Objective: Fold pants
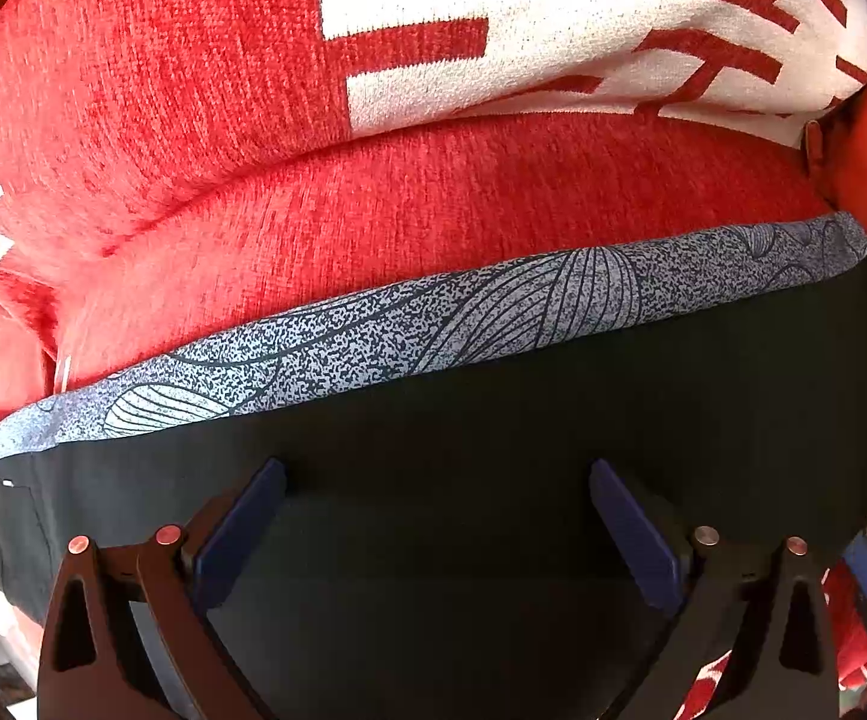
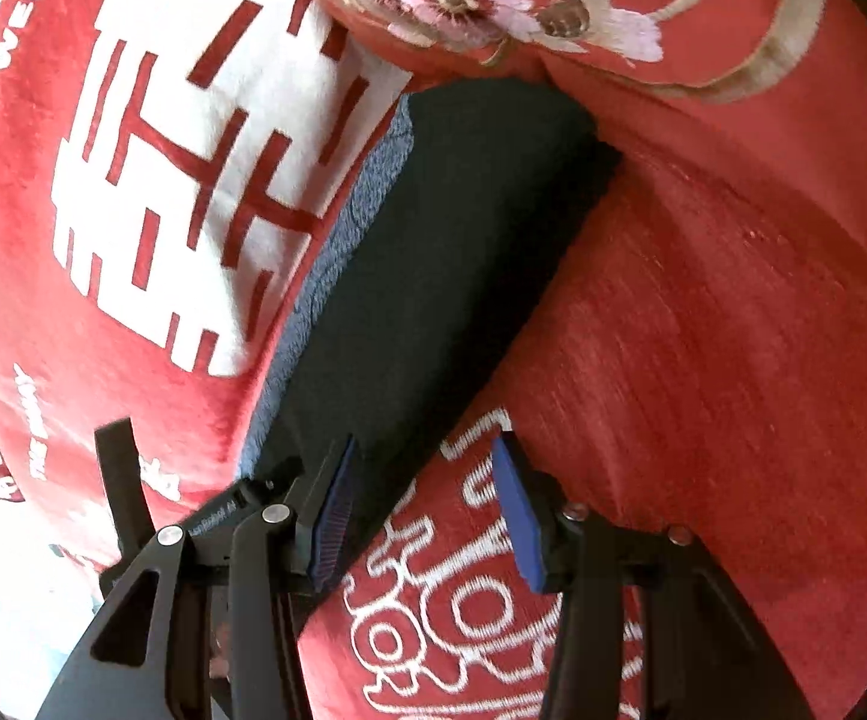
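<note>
Left gripper [image 1: 436,531]: pointed steeply down over the dark cloth, jaws spread wide with blue pads [image 1: 241,534] on either side; nothing pinched between them, only the flat fabric beneath.
Right gripper [image 2: 421,516]: jaws stood about half apart; the near edge of the dark cloth ran into the gap by the left pad [image 2: 331,522] — whether that pad touched the cloth could not be told. The other pad hung over the red cover, clear of the cloth.
Pants [image 2: 433,276]: black, folded into a long compact bundle, lying on the bed. In the right wrist view it ran diagonally from the jaws up toward the pillow; in the left wrist view it filled the lower half.
Waistband strip [image 1: 433,324]: grey-blue speckled band with a line-drawn leaf pattern, along the far edge of the pants in the left wrist view, and along the left edge in the right wrist view.
Bed cover [image 1: 163,120]: red plush with large white characters and white lettering — it lay under the pants and beyond them, with a raised fold just past the waistband.
Pillow [image 2: 553,6]: red, embroidered with pink and beige flowers, at the far end, near the bundle's far tip.
</note>
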A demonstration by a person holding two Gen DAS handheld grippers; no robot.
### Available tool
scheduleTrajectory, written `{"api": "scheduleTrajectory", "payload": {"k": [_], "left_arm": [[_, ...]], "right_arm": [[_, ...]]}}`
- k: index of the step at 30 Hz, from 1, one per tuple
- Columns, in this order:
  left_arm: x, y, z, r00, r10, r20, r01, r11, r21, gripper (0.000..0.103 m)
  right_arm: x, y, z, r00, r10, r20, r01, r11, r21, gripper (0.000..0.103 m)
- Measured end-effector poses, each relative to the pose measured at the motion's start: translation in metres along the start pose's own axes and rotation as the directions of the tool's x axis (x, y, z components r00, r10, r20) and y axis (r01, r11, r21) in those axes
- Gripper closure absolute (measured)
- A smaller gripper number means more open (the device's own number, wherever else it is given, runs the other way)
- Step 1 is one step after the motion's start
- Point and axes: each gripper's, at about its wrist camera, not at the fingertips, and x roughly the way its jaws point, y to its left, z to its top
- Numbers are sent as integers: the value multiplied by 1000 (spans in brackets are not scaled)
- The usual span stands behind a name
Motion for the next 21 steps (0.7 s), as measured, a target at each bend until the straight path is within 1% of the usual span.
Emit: {"api": "scheduleTrajectory", "payload": {"k": [8,11,14,17,19,20,21], "left_arm": [[-2,-3,-5,1000,3,5,-3,1000,4,1],[-4,-5,-8,1000,3,11,-3,1000,5,1],[-4,-6,-12,1000,2,22,-2,1000,5,1],[-9,-5,-11,1000,0,15,0,1000,4,1],[-18,-4,-11,1000,-2,17,2,1000,-5,17],[-26,-2,-15,999,-29,15,29,1000,-7,27],[-30,-1,-17,999,-49,8,50,999,-10,28]], "right_arm": [[9,0,17,994,36,106,-40,999,36,53],[12,3,24,990,28,138,-30,999,11,53],[19,11,32,986,7,168,-1,999,-33,51],[28,19,40,988,-13,155,21,999,-49,51],[31,18,47,992,-35,119,36,999,-6,62],[31,16,48,993,-52,102,52,999,3,81],[32,17,50,995,-61,73,61,998,-2,86]]}}
